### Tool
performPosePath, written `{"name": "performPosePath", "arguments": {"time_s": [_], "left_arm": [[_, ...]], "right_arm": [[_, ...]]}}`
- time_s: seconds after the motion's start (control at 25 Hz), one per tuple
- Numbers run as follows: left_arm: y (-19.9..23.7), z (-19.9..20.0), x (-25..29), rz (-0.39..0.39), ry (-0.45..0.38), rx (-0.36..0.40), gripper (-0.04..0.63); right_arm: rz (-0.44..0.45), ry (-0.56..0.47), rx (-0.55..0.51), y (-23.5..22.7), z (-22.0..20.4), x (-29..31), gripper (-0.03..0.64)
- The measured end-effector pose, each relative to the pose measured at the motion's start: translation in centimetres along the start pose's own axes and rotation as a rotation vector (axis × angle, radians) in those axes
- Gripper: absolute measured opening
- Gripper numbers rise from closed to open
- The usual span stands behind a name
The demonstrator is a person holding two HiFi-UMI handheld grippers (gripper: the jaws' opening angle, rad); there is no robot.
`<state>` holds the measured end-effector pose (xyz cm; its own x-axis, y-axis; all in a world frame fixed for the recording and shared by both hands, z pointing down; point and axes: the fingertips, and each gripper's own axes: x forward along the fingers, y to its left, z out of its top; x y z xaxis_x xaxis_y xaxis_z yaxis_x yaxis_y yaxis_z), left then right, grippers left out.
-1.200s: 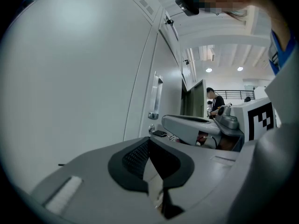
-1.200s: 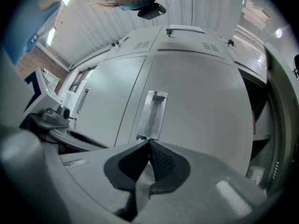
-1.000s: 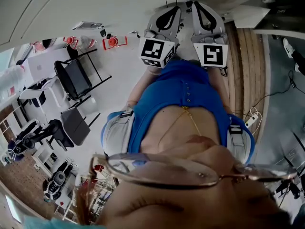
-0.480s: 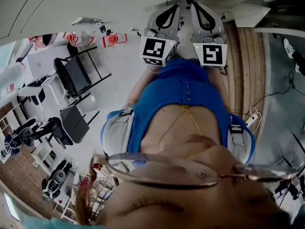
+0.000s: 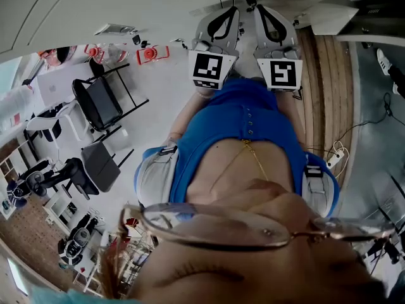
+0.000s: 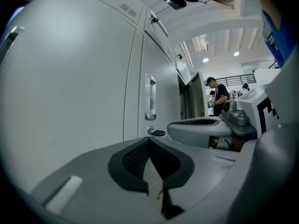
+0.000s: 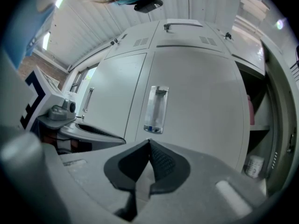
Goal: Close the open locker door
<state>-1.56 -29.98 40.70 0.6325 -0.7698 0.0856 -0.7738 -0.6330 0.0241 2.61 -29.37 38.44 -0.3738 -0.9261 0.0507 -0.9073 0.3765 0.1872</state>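
A pale grey locker door point(image 7: 196, 101) with a clear recessed handle point(image 7: 156, 108) fills the right gripper view. Past its right edge the open locker's inside point(image 7: 256, 125) shows, with a shelf and a small white container point(image 7: 254, 164). My right gripper point(image 7: 149, 141) is shut on nothing, its tips close to the door just below the handle. My left gripper point(image 6: 149, 140) is also shut and empty, pointing along the locker row toward another handle point(image 6: 150, 97) and a key point(image 6: 158, 133). In the head view both grippers, the left gripper point(image 5: 216, 24) and the right gripper point(image 5: 273, 23), sit side by side against the white locker front.
Black folding chairs point(image 5: 101, 103), a white desk point(image 5: 54, 87) and shelving stand behind the person. A power strip and cables point(image 5: 334, 157) lie on the floor at right. People point(image 6: 217, 94) stand far down the locker row.
The left gripper has edged slightly to the right; the right gripper holds still. Both stay shut.
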Motion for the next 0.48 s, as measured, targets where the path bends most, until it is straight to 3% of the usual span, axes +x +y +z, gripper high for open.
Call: {"name": "performPosePath", "arguments": {"time_s": [0.48], "left_arm": [[-0.6, 0.01, 0.03, -0.009, 0.003, 0.022, -0.002]], "right_arm": [[0.014, -0.008, -0.005, 0.16, -0.46, -0.23, 0.002]]}}
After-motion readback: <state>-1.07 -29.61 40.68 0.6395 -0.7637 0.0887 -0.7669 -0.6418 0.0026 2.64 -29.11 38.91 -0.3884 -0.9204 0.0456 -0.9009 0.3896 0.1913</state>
